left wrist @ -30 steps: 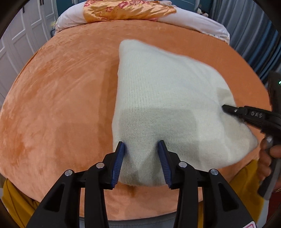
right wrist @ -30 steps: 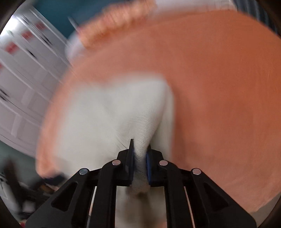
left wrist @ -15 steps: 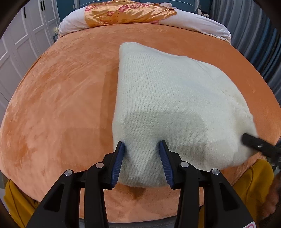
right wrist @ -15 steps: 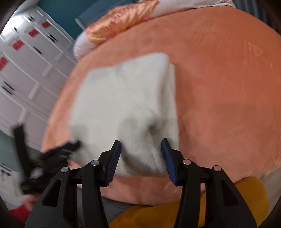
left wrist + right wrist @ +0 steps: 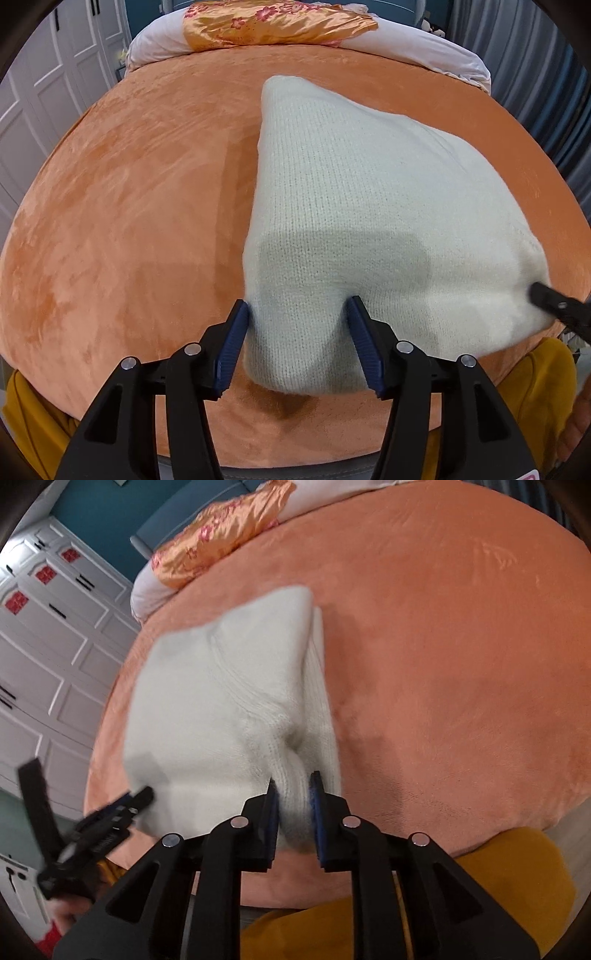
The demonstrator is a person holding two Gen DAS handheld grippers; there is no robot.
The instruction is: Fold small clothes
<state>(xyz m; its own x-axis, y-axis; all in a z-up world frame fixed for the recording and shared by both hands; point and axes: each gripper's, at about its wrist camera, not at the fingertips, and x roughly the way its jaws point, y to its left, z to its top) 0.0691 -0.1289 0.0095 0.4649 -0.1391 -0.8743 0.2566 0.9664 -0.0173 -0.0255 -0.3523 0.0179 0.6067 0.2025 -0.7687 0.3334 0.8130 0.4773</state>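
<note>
Cream knit garment (image 5: 369,206) on orange bedspread (image 5: 129,206) — no legible writing, right gripper (image 5: 293,788) pinching it

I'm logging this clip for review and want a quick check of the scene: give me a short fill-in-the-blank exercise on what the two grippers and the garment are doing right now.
1. The white knitted sweater lies on an ____ blanket.
2. The jaws of the left gripper stand ____ around the sweater's near edge.
3. The jaws of the right gripper are pinched on a fold of the ____.
4. At the far end of the bed lies a flowered orange ____.

Missing words: orange; open; sweater; pillow
</note>
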